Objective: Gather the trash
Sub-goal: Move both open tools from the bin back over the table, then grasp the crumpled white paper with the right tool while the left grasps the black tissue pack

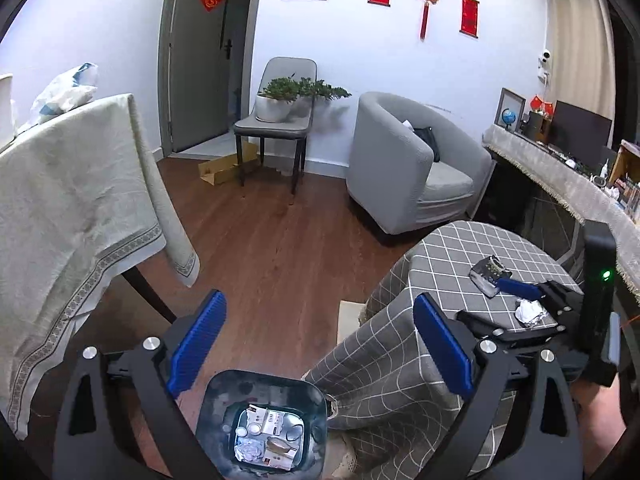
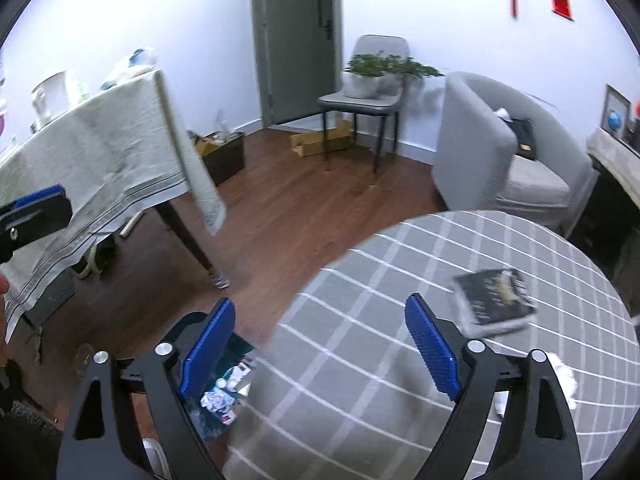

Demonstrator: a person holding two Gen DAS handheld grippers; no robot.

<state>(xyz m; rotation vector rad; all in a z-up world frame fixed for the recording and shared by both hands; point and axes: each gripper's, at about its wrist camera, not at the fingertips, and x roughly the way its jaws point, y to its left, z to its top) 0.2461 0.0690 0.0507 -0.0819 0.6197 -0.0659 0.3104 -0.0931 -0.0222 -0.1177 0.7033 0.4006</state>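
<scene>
My left gripper (image 1: 320, 344) hangs open and empty over a dark trash bin (image 1: 264, 424) on the floor. The bin holds small cartons and a crumpled foil ball. Beside it stands a round table with a grey checked cloth (image 1: 452, 252). A dark packet (image 1: 490, 276) and a crumpled white wad (image 1: 530, 312) lie on that table. My right gripper (image 2: 320, 308) is open with nothing between its pads, above the table's near edge. The packet (image 2: 496, 300) is ahead of it to the right, the wad (image 2: 564, 376) at its right side, the bin (image 2: 224, 384) down left.
A large table with a cream cloth (image 1: 72, 208) stands to the left. Across the wood floor are a grey armchair (image 1: 404, 164), a chair with a potted plant (image 1: 276, 116) and flat cardboard (image 1: 224, 168). A cluttered desk (image 1: 568, 176) runs along the right.
</scene>
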